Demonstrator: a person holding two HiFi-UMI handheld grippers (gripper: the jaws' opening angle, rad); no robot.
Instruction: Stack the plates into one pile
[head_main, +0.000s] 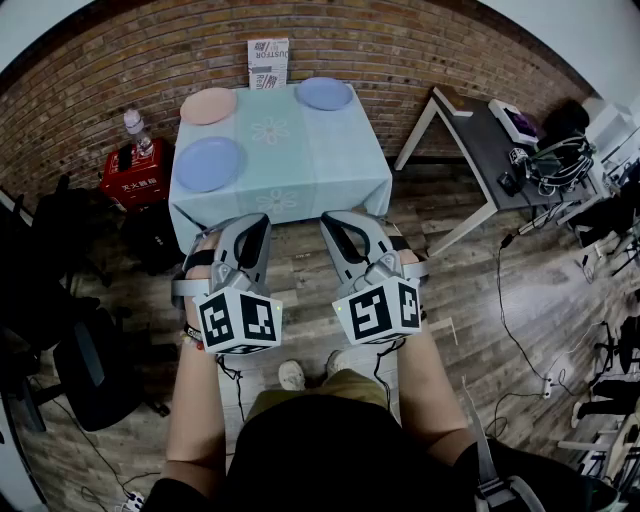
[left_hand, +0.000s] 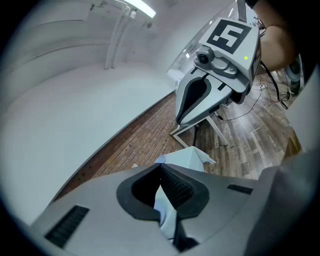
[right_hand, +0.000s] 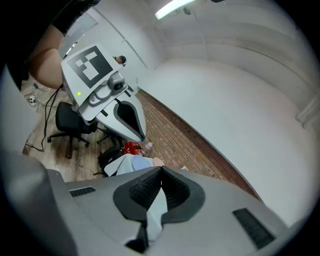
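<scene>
Three plates lie apart on a table covered with a pale teal cloth (head_main: 300, 160): a pink plate (head_main: 208, 105) at its far left, a lilac-blue plate (head_main: 323, 93) at its far right, and a blue plate (head_main: 209, 163) at the left. Both grippers hover over the wooden floor, short of the table's near edge. My left gripper (head_main: 255, 226) (left_hand: 161, 169) is shut with nothing in it. My right gripper (head_main: 338, 226) (right_hand: 161, 172) is also shut and empty. The right gripper view catches the table (right_hand: 120, 164) with the blue plate (right_hand: 142, 163) beyond the jaws.
A red crate (head_main: 135, 178) with a bottle (head_main: 133, 124) stands left of the table. Black chairs (head_main: 95, 365) crowd the left side. A grey desk (head_main: 478, 140) with gear and cables is at the right. A printed sign (head_main: 267, 62) leans on the brick wall behind.
</scene>
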